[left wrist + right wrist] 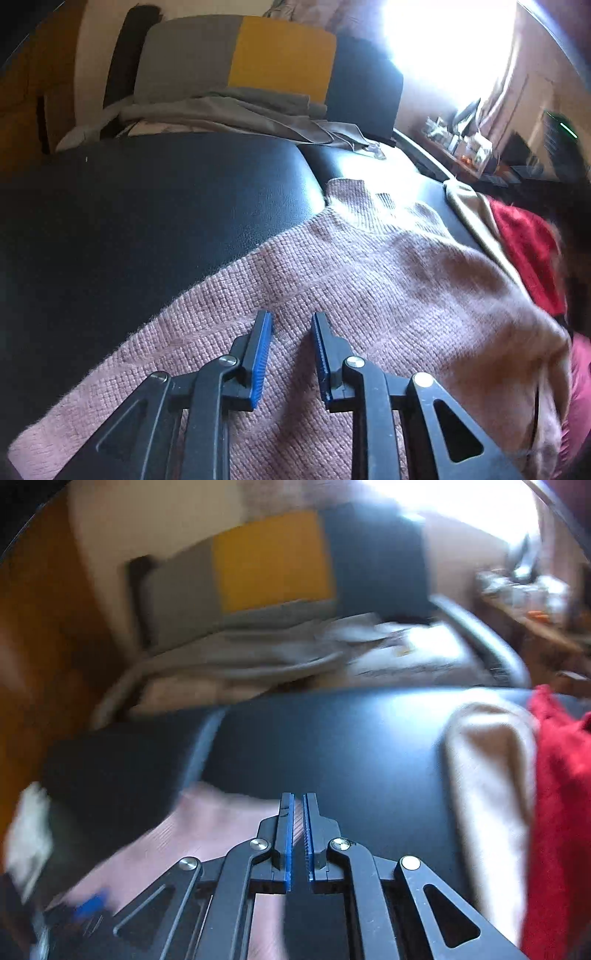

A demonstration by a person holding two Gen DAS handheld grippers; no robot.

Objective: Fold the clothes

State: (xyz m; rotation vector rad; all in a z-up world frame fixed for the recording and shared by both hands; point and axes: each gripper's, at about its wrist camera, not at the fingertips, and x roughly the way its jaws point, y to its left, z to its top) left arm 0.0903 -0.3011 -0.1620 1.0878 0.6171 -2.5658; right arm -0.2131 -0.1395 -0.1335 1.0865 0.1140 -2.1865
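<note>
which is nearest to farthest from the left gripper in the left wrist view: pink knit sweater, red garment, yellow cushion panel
From the left gripper:
1. pink knit sweater, directly under and around the fingertips
2. red garment, off to the right, past the sweater
3. yellow cushion panel, far back at the top, behind the black surface

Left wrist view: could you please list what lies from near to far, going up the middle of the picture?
Left tongs → pink knit sweater → black leather surface → crumpled grey cloth → grey and yellow cushion.
</note>
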